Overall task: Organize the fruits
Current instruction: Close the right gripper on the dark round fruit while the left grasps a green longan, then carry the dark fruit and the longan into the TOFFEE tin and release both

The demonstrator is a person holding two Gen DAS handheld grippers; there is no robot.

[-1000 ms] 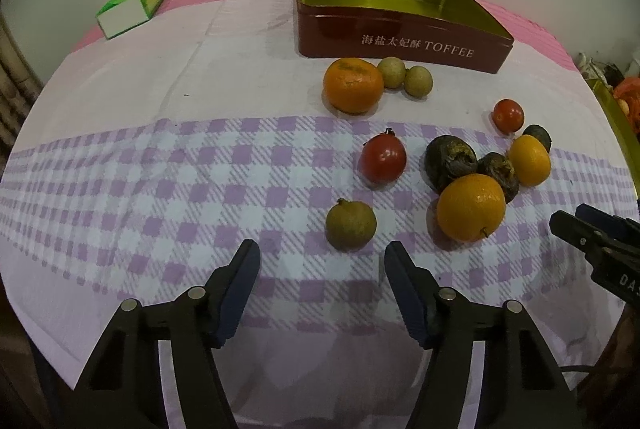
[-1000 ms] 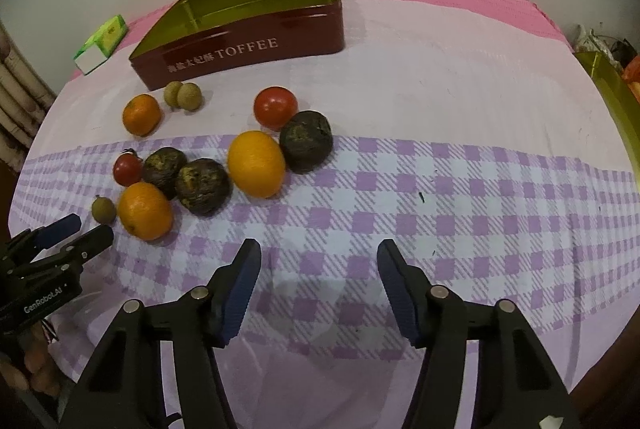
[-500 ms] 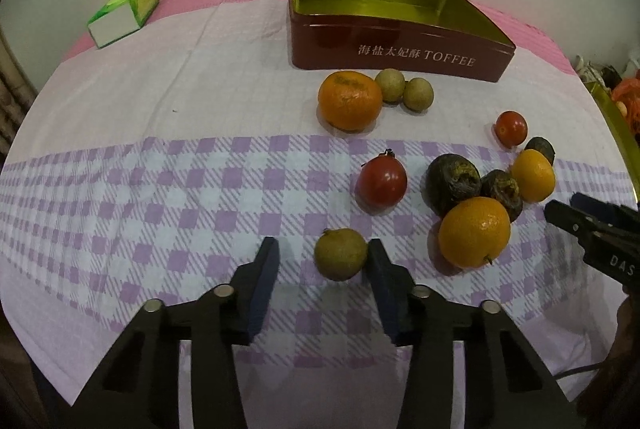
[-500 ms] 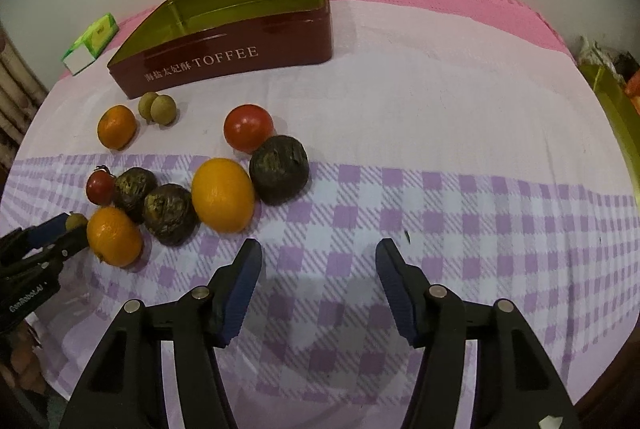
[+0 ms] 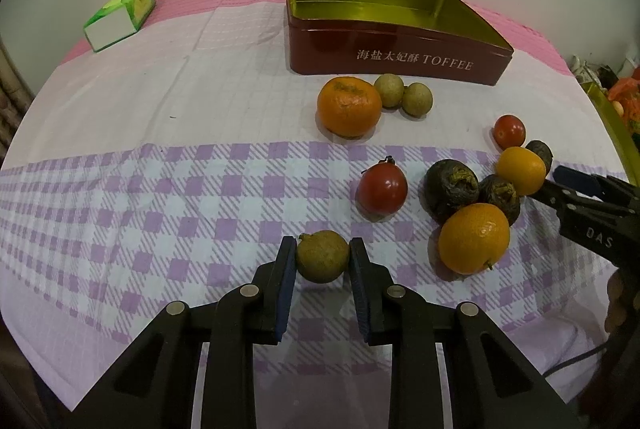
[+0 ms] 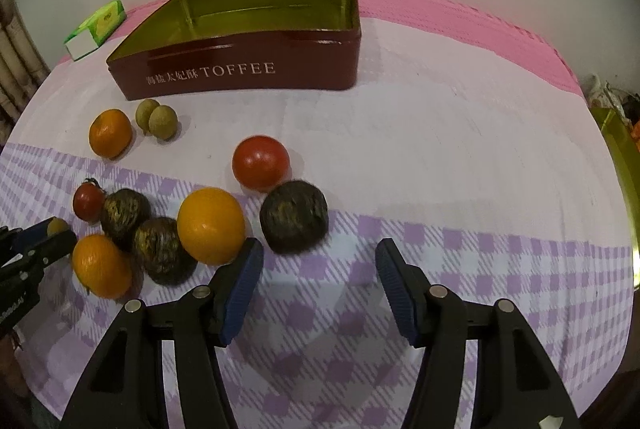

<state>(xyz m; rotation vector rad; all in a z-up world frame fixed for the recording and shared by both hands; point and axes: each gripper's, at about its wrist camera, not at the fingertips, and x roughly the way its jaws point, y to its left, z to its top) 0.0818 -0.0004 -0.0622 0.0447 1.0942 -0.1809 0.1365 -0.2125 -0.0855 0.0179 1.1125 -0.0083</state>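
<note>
Left gripper (image 5: 322,256) pinches the small green-brown fruit (image 5: 322,256); right gripper (image 6: 318,271) hangs half open and empty.

The left jaws have just been closing and now press both sides of the fruit, which sits on the checked cloth (image 5: 160,197) well in front of the toffee tin (image 5: 394,57). The pads catch only its near half, so the round fruit may squirt forward on the lift, or bruise if squeezed harder. A second ago those jaws stood wide, short of the fruit. The right gripper, empty then too, has slid nearer the yellow orange (image 6: 211,225) and dark wrinkled fruit (image 6: 294,221) in front of the tin.
</note>
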